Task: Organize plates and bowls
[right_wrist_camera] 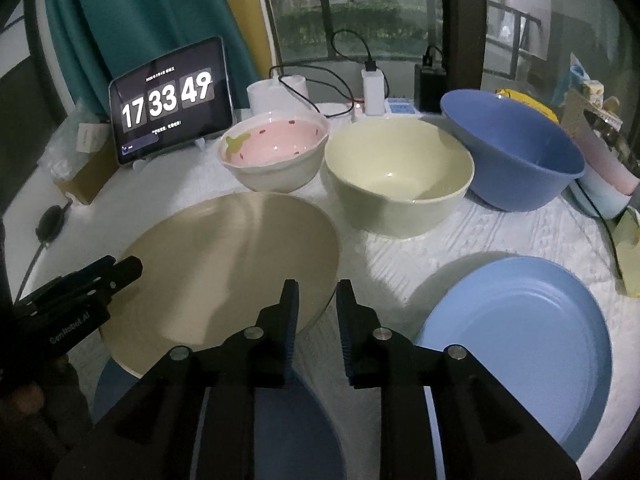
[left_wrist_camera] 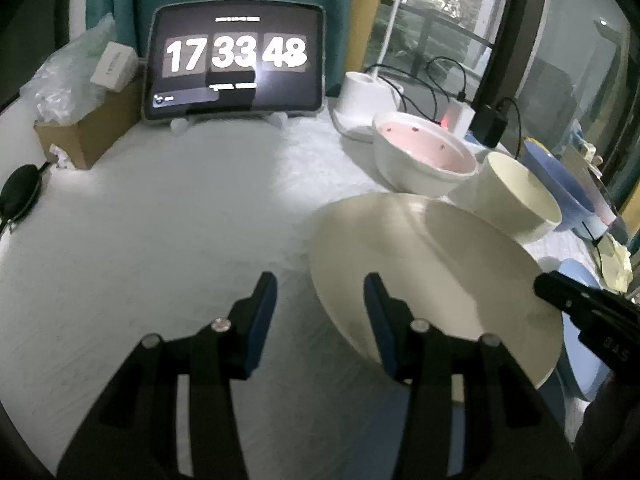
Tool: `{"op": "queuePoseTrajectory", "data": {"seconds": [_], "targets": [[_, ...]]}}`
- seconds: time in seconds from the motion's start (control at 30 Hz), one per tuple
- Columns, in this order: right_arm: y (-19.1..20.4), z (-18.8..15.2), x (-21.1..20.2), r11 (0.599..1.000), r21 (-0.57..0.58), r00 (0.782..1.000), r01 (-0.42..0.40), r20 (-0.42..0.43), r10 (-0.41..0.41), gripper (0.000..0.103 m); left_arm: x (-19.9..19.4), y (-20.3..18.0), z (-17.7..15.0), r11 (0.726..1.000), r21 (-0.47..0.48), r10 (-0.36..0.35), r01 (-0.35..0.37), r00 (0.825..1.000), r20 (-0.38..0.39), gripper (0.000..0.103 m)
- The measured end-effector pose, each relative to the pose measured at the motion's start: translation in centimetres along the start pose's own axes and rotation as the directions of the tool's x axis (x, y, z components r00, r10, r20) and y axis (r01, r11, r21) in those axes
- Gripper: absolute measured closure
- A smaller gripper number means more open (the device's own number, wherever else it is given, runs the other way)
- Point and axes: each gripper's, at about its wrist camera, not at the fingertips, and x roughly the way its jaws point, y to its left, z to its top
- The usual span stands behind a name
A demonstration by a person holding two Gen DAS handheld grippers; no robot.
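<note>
Left gripper [left_wrist_camera: 320,284]: right up at the lens, jaws spread wide, nothing pinched; left rim of the beige plate [left_wrist_camera: 440,280] sits in the gap, not touched by either pad as far as can be seen

Right gripper [right_wrist_camera: 317,286]: jaws parted only a little, straddling the plate's right rim; daylight between pads and rim, so let go rather than clamped

Beige plate: middle of the tabletop [left_wrist_camera: 180,220] toward the near edge, tilted a bit, lying on top of the dark blue plate [right_wrist_camera: 120,392]

Dark blue plate: under the beige one, hard against the near edge, mostly hidden

Light blue plate [right_wrist_camera: 520,344]: near right corner, flat on the white cloth, apart from the stack

Bowls: row of three behind the plates, toward the far edge. Pink strawberry bowl [right_wrist_camera: 276,148] on the left, cream bowl [right_wrist_camera: 400,176] in the middle, big blue bowl [right_wrist_camera: 516,152] on the right. Pink and cream nearly touching, cream and blue close too

Count: 3 plates, 3 bowls, 2 grippers

Open room: whole left half of the tabletop bare, from the plate stack out to the left edge; smaller free strip between the cream bowl and the light blue plate

Tight spots: right edge crowded with cups and clutter, too blurry to sort out; cables trailing along the far edge behind the bowls

Far left corner: tablet [right_wrist_camera: 168,100] showing a clock, cardboard box [left_wrist_camera: 88,136] beside it with a plastic bag on top
</note>
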Motion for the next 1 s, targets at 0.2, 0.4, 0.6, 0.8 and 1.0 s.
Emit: {"op": "queuePoseTrajectory", "data": {"seconds": [0.2,0.4,0.6,0.8,1.0], "targets": [[0.5,0.0,0.0,1.0,-0.014,0.999,-0.019,-0.029,0.019,0.076,0.1,-0.3,-0.3,1.0,0.005,-0.014,0.014,1.0,-0.016,0.073],[0.9,-0.3,-0.6,0.999,-0.037,1.0,-0.011,-0.014,0.011,0.077,-0.6,-0.3,-0.5,1.0,0.009,-0.015,0.015,1.0,-0.012,0.075],[1.0,-0.6,-1.8,0.999,-0.046,1.0,-0.001,0.009,0.002,0.079,-1.9,-0.6,-0.9,1.0,0.015,-0.02,0.02,1.0,0.007,0.075],[0.8,-1.0,-3.0,0.999,-0.039,1.0,-0.007,0.029,0.008,0.079,-3.5,-1.1,-1.0,0.999,0.032,-0.016,0.015,0.999,0.038,0.075],[0.6,-1.6,-4.7,0.999,-0.035,0.999,-0.006,0.054,0.008,0.079,-4.9,-1.8,-1.3,0.999,0.045,-0.016,0.014,0.998,0.057,0.074]]}}
